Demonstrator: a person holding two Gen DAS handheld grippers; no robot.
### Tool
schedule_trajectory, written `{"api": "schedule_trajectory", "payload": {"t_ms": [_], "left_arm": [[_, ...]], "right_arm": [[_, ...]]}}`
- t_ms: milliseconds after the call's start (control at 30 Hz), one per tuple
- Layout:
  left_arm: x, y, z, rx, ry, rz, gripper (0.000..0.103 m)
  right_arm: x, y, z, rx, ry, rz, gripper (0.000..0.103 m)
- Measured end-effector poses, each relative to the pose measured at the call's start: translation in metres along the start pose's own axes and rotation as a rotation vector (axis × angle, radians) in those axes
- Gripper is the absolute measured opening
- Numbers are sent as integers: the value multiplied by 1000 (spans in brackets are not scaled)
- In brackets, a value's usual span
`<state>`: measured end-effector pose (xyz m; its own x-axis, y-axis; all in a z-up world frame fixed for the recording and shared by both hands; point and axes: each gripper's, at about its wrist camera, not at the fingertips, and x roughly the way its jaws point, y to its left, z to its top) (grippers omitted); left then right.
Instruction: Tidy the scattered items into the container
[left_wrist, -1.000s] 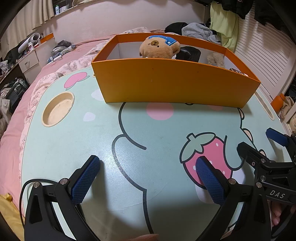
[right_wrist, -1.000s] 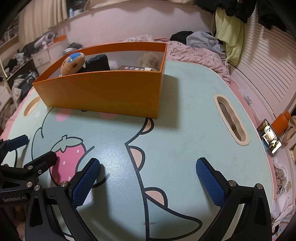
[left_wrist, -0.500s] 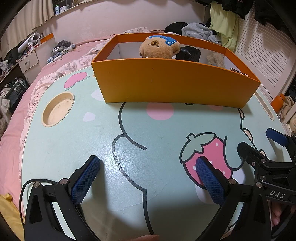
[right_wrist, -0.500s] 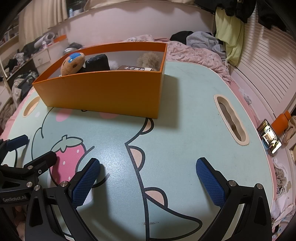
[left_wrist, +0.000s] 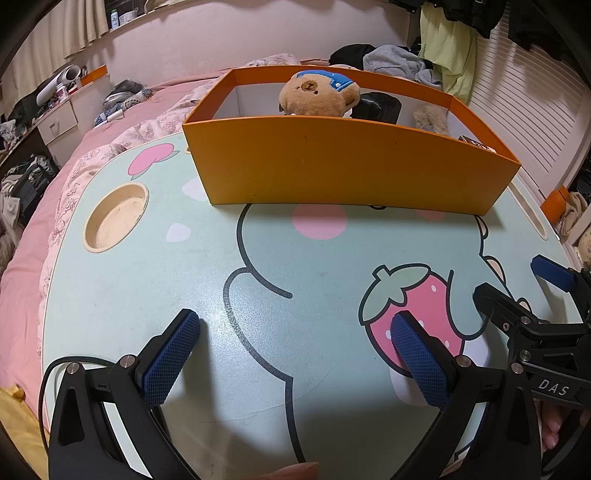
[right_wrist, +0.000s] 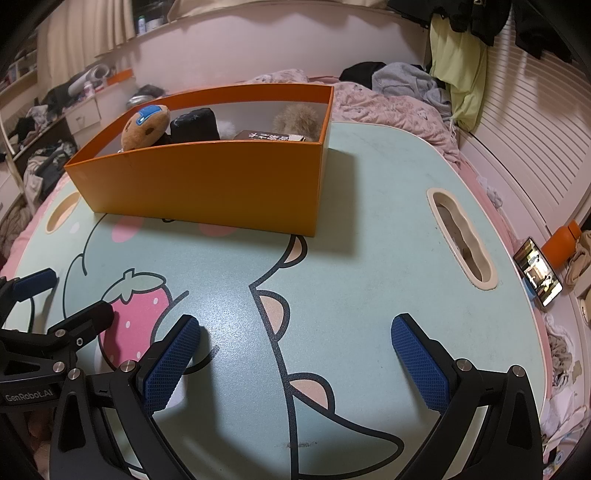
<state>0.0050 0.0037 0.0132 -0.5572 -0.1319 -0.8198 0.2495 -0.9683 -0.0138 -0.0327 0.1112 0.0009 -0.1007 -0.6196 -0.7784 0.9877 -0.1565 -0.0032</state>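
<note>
An orange box (left_wrist: 347, 162) stands at the far side of the mint cartoon lap table (left_wrist: 155, 288); it also shows in the right wrist view (right_wrist: 207, 188). Inside it are a brown plush bear with a blue cap (left_wrist: 317, 96), a black item (left_wrist: 380, 107), a tan fluffy item (right_wrist: 295, 120) and a dark printed box (right_wrist: 269, 137). My left gripper (left_wrist: 295, 328) is open and empty above the table's near part. My right gripper (right_wrist: 295, 328) is open and empty, beside the left one, and shows at the right of the left wrist view (left_wrist: 517, 291).
The table has a round cup recess (left_wrist: 116, 218) at the left and a long slot (right_wrist: 461, 243) at the right. It rests on a pink bed. A phone (right_wrist: 537, 271) and an orange bottle (right_wrist: 563, 242) lie beyond the right edge. Clothes are piled behind.
</note>
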Motion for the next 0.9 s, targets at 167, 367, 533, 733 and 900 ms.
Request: {"api": "schedule_trajectory", "payload": {"t_ms": [167, 367, 533, 733, 900], "left_arm": [[0, 0, 0, -1, 0, 0, 103], [0, 0, 0, -1, 0, 0, 103], [0, 0, 0, -3, 0, 2, 103], [0, 0, 0, -6, 1, 4, 103], [0, 2, -1, -17, 9, 14, 103]], "right_arm": [[0, 0, 0, 0, 0, 0, 103], [0, 0, 0, 0, 0, 0, 103], [0, 0, -1, 0, 0, 0, 103], [0, 0, 0, 0, 0, 0, 103], [0, 0, 0, -1, 0, 0, 103]]}}
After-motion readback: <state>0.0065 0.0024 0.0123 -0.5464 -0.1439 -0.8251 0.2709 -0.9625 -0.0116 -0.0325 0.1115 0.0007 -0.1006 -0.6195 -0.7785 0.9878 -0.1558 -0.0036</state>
